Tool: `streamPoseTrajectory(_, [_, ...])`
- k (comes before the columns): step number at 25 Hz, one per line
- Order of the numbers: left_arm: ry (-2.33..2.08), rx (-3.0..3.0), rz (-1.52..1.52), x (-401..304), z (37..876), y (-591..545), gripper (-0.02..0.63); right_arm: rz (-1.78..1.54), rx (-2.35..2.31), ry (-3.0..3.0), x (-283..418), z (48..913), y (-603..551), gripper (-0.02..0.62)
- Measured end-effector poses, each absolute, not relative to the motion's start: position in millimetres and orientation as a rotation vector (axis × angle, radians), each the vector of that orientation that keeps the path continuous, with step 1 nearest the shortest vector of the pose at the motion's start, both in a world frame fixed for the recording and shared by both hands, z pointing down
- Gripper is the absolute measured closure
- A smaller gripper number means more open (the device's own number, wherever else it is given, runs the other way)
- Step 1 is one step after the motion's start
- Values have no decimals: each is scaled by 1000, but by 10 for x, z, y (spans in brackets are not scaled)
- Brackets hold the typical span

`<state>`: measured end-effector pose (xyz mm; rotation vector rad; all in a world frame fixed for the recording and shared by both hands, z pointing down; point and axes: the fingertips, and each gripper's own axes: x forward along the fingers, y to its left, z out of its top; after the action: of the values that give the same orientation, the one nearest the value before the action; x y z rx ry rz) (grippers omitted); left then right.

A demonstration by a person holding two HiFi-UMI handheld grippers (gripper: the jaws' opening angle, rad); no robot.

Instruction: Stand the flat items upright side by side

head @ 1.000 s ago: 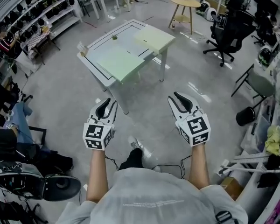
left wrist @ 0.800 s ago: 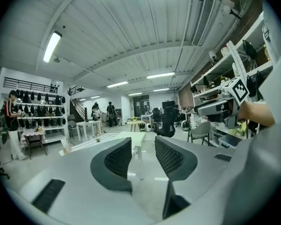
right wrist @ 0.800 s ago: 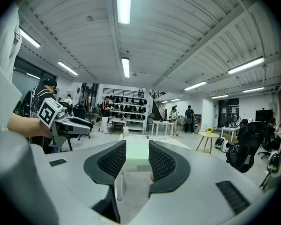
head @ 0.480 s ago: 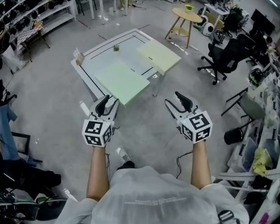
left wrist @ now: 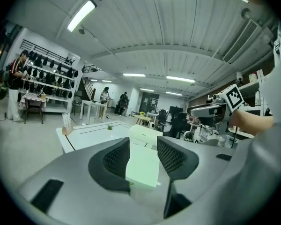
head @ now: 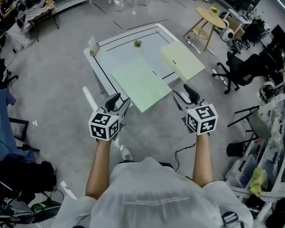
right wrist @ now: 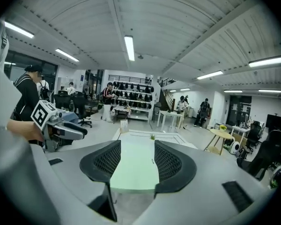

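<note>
Closer now than a second ago, the white table [head: 115, 53] sits just ahead of both grippers, where earlier it stood well off across the floor. I judge this to be the approach step: nothing has been lifted yet.

Two flat items lie on the table. The larger green board [head: 141, 83] lies flat at the near edge, its corner hanging past the rim. The paler board [head: 182, 61] lies flat at the right corner, also overhanging.

The left gripper [head: 118, 102] and the right gripper [head: 182, 93] are both released and grasp nothing. Their jaws have just been opening, and each gripper view shows only a distant board framed in the gap.

Next, I think, each gripper needs to reach an overhanging edge, pinch it, and tip the board up. Thin panels may slip or flop, so a firm bite near a corner seems wise.

Compared with the earlier frame, a small green plant [head: 137, 43] and a card stand [head: 93, 45] at the table's far side are easier to make out.
</note>
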<state>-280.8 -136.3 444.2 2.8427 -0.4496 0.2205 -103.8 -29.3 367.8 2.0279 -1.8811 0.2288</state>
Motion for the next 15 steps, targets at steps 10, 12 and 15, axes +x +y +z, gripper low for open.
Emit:
streamPoseTrajectory(10, [-408,2509,212,-2843,5051,-1495,407,384,1828,-1938,-1061,4231,-988,341])
streamPoseTrajectory(12, [-415,2463,215,-2819,5162,-1496,399,412,1780,-1956,-1013,4362,-1091,339])
streamPoseTrajectory(15, [-422,2372,186,-2731,5327,-1509,385,456,1723,-1989,-868,4567,-1232,337])
